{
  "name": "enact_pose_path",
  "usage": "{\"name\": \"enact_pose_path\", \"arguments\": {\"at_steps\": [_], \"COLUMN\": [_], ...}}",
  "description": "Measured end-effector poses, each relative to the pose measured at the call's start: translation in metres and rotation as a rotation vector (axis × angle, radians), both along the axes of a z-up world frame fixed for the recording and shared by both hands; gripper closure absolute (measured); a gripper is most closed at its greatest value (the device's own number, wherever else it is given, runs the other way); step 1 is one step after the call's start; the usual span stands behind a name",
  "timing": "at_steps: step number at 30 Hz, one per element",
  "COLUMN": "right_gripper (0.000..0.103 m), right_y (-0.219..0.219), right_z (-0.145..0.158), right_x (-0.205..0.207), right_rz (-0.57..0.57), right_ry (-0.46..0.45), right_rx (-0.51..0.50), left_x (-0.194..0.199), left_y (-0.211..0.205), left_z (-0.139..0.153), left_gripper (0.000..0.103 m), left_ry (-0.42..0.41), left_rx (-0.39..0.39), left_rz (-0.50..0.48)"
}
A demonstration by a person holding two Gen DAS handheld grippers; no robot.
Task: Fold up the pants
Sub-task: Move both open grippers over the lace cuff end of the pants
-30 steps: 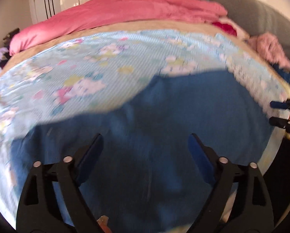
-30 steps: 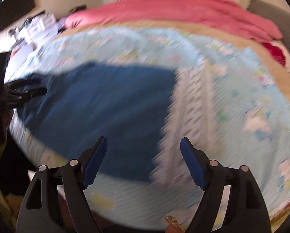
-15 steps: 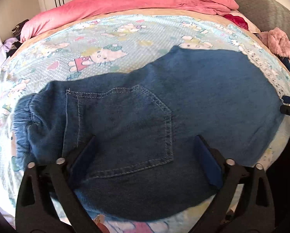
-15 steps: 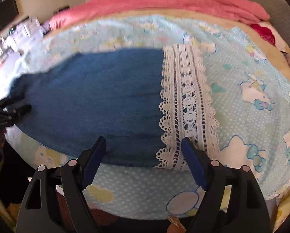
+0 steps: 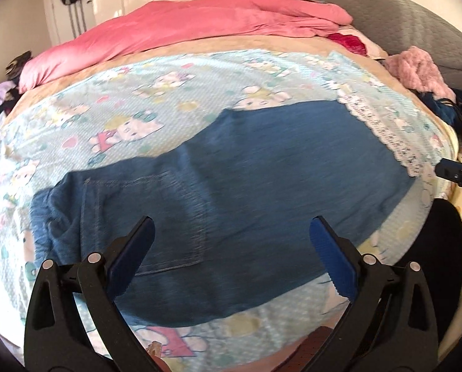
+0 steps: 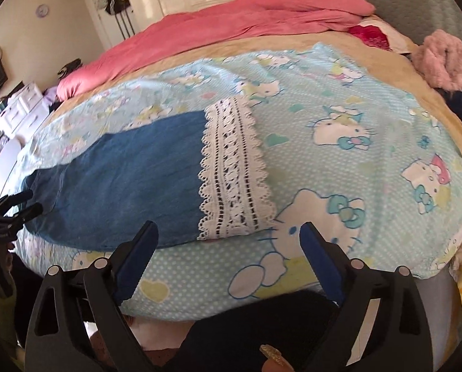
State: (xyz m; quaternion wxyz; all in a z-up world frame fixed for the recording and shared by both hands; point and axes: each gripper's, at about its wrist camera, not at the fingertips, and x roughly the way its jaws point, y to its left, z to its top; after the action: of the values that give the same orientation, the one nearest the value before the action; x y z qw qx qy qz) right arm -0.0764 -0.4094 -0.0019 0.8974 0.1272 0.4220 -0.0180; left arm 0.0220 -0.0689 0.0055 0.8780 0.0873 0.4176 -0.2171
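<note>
Blue denim pants (image 5: 246, 170) lie flat on the bed, waistband at the left, back pocket up, white lace hem (image 5: 395, 136) at the right. My left gripper (image 5: 231, 235) is open and empty, above the near edge of the seat. In the right wrist view the pants (image 6: 122, 179) stretch left from the lace hem (image 6: 231, 170). My right gripper (image 6: 227, 241) is open and empty, just off the hem's near corner. Each gripper shows at the other view's edge, the right one (image 5: 457, 175) and the left one (image 6: 11, 214).
The bed carries a light blue cartoon-cat sheet (image 6: 339, 130). A pink duvet (image 5: 200, 21) is heaped at the far side. Pink fluffy clothing (image 6: 447, 59) and a grey headboard (image 5: 401, 15) are at the right. White drawers (image 6: 20, 105) stand at the left.
Both grippers have drawn back towards the near bed edge and stayed open. The pants lie as they were half a second ago.
</note>
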Motion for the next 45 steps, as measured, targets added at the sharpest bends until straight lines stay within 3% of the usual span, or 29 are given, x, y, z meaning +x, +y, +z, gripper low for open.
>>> {"name": "enact_pose_path", "arguments": {"at_steps": [22, 36, 45], "right_gripper": [0.011, 0.011, 0.011], "right_y": [-0.011, -0.012, -0.016], "right_z": [-0.003, -0.027, -0.041], "right_x": [-0.002, 0.03, 0.051], "right_rz": [-0.043, -0.068, -0.09], "right_ry": [-0.033, 0.016, 0.049], "right_rx": [0.06, 0.146, 0.19], "left_x": [0.026, 0.092, 0.127], "left_y": [-0.134, -0.196, -0.232], "left_z": [0.025, -0.008, -0.021], "left_gripper": [0.009, 0.009, 0.009], "left_ry": [-0.026, 0.06, 0.111], "left_rx": [0.047, 0.139, 0.097], "left_rz": [-0.276, -0.345, -0.417]}}
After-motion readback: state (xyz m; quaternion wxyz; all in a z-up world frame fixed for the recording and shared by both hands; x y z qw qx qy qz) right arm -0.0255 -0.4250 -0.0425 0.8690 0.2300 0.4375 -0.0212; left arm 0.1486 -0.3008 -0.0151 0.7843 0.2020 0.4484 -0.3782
